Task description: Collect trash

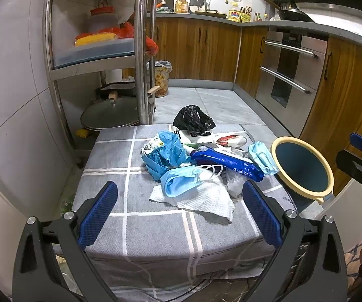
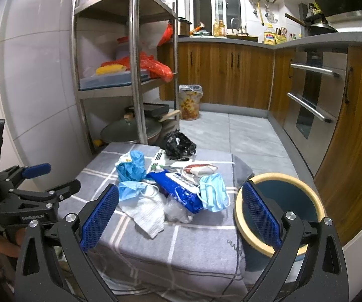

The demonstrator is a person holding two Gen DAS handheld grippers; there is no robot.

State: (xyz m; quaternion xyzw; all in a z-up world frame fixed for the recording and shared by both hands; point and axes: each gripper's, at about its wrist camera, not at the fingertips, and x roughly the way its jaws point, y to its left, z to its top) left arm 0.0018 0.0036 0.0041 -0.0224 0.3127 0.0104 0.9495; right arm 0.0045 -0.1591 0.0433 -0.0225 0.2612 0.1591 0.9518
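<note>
Status: collection has not visibly begun. All trash lies in one pile on the table [image 1: 120, 156], which is covered by a grey checked cloth. The blue bin [image 1: 304, 166] with a cream rim stands just beside the table edge at 3 o'clock of the pile; what shows of its interior looks empty.

Claw state: the left claw [image 1: 178, 216] is spread wide and holds nothing. The right claw [image 2: 181, 216] is likewise spread wide and holds nothing. Both hover above the near edge of the table, short of the pile.

Items remaining, as seen from the left wrist:
- white paper towel [image 1: 201, 198], nearest, at 6 o'clock of the pile;
- blue face mask [image 1: 178, 178], lying on the towel;
- crumpled blue bag [image 1: 165, 151], at 10 o'clock;
- dark blue wipes pack [image 1: 228, 163], at the centre;
- second face mask [image 1: 261, 158], at 3 o'clock, near the bin;
- clear plastic film [image 1: 233, 183], beside the towel;
- red-and-white wrapper [image 1: 231, 139] and black plastic bag [image 1: 193, 119], at 12 o'clock, on the far edge.

Judgement: every item remains to be moved.

Surroundings: a steel shelf rack [image 1: 140, 50] stands at 11 o'clock, with a pot lid [image 1: 115, 113] at its base. A lined floor bin [image 1: 162, 78] stands beyond it. Wooden cabinets and an oven [image 1: 289, 65] lie at 1 to 2 o'clock.

Obstructions: none between the claws and the pile. The items overlap; mask ear loops may snag adjacent pieces.
</note>
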